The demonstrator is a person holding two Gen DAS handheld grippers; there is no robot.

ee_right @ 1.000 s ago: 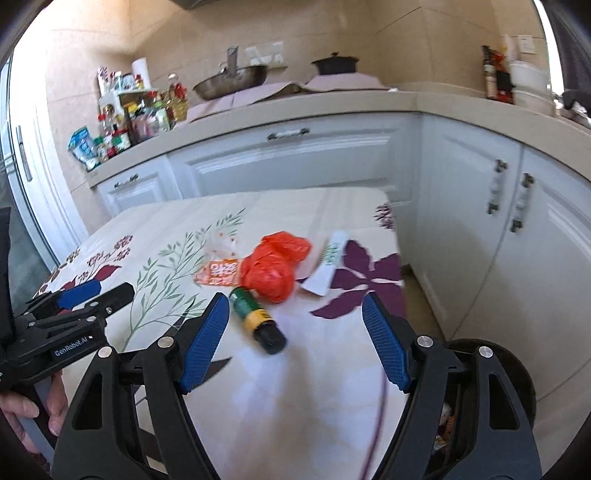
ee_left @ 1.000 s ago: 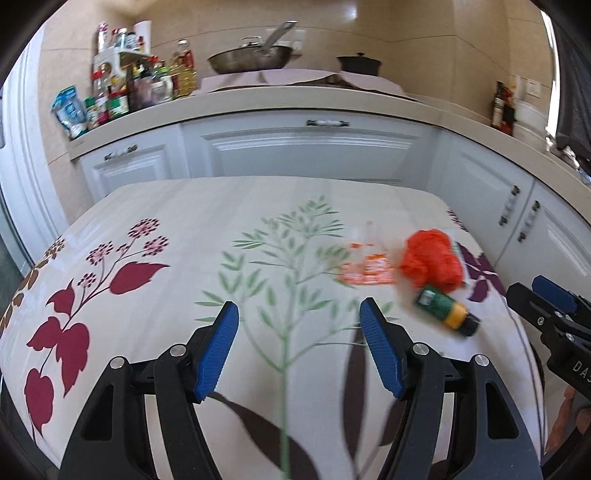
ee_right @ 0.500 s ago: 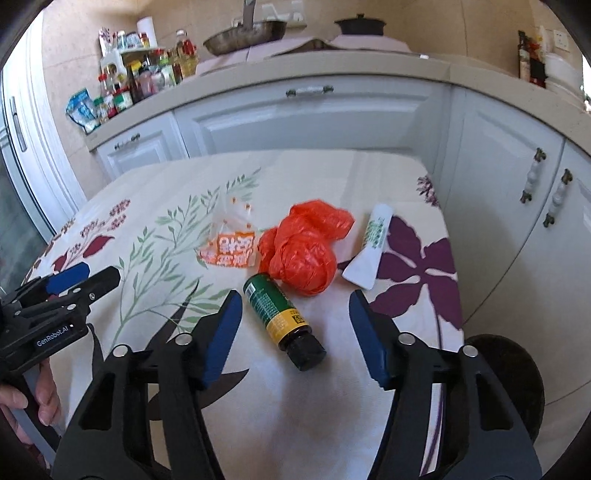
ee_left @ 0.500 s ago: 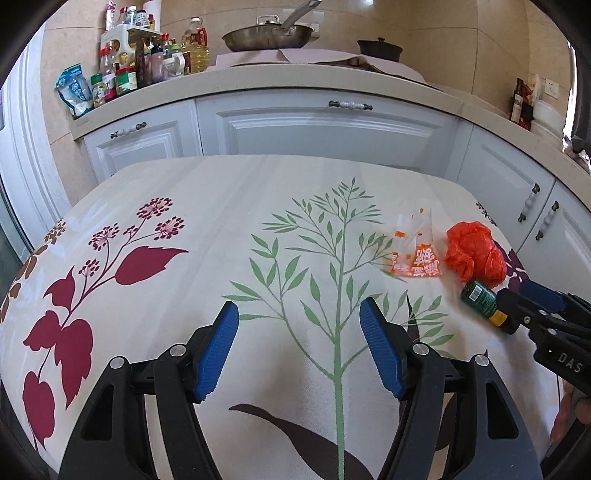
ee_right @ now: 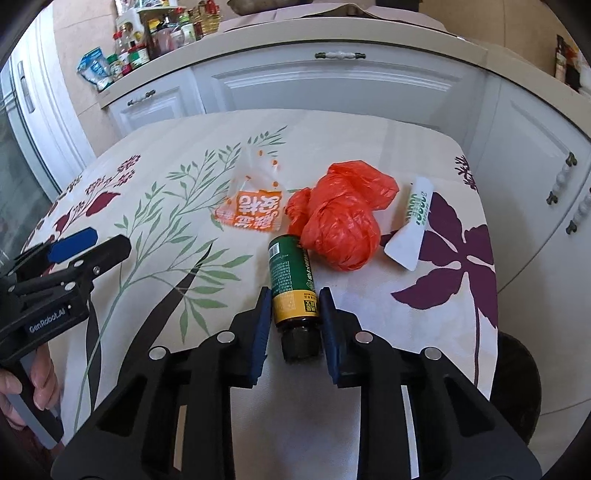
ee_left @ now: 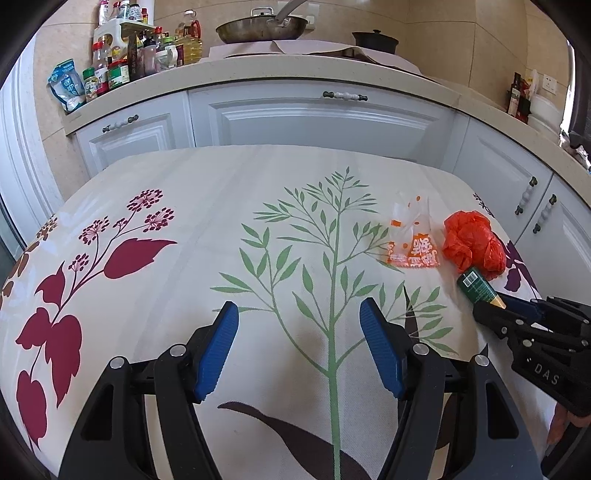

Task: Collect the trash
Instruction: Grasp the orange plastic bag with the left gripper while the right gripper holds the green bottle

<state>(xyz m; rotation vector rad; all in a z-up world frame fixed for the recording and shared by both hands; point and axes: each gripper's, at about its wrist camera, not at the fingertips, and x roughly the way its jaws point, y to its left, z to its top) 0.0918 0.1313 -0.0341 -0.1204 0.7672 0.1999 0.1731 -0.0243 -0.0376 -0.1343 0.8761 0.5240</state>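
Observation:
A small green and yellow bottle (ee_right: 292, 284) lies on the flowered tablecloth (ee_right: 177, 206), cap toward me. My right gripper (ee_right: 295, 306) is closed around its yellow end and dark cap, pads against its sides. The bottle also shows in the left wrist view (ee_left: 478, 288), with the right gripper (ee_left: 517, 314) over its lower end. A crumpled red plastic bag (ee_right: 340, 218) lies just past the bottle. An orange and clear snack wrapper (ee_right: 255, 206) lies to its left, a white tube (ee_right: 413, 218) to its right. My left gripper (ee_left: 299, 350) is open and empty over the cloth.
White kitchen cabinets (ee_left: 317, 114) with a countertop stand behind the table. Jars and bottles (ee_left: 122, 55) crowd the counter's left end, a wok (ee_left: 262, 27) sits further back. A dark round bin (ee_right: 517, 376) sits on the floor off the table's right edge.
My right gripper moved forward and down onto the bottle and its jaws closed on it. My left gripper stayed open and moved slightly closer over the cloth.

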